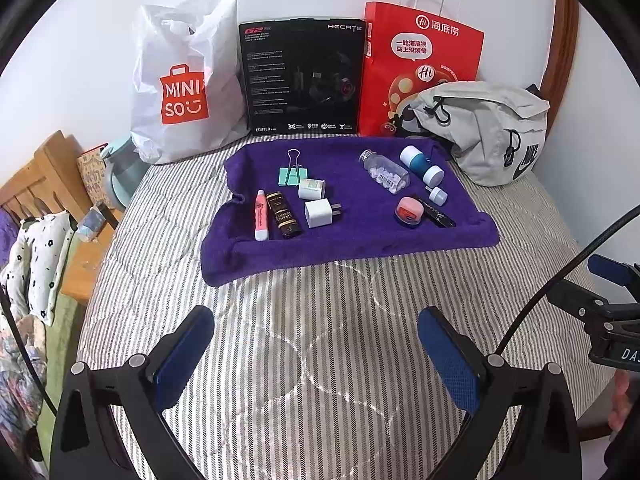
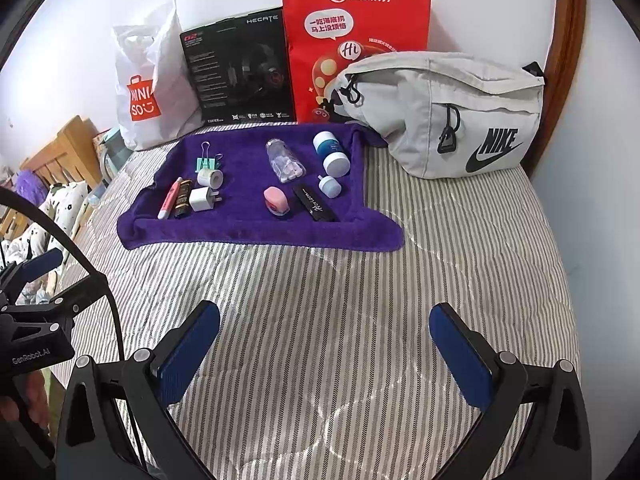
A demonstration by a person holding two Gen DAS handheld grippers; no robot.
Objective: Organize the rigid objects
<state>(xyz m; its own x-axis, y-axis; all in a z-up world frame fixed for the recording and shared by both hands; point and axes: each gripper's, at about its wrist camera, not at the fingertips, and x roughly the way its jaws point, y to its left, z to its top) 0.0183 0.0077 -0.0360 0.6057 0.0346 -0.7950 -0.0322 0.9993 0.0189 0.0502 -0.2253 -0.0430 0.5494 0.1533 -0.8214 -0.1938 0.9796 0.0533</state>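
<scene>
Both grippers just hung over the striped bed cover at the bottom of the frames, jaws spread wide and gripping nothing: left gripper, right gripper. All the small stuff sat on a purple towel in the middle of each view, in two loose bunches.

Left bunch:
- mint green binder clip with its wire handles up
- small white roll of tape just below it
- white plug adapter, prongs pointing right
- pink-and-white tube lying right beside a black-and-gold tube

Right bunch:
- clear bottle on its side, full of pale pills
- white-and-teal bottle also lying down
- tiny white-capped bottle
- pink round case
- flat black stick with script lettering

Along the wall at the top stood a white Miniso bag, a black headset box and a red paper bag, with a grey Nike pouch slumped at the upper right, touching the towel's corner.
</scene>
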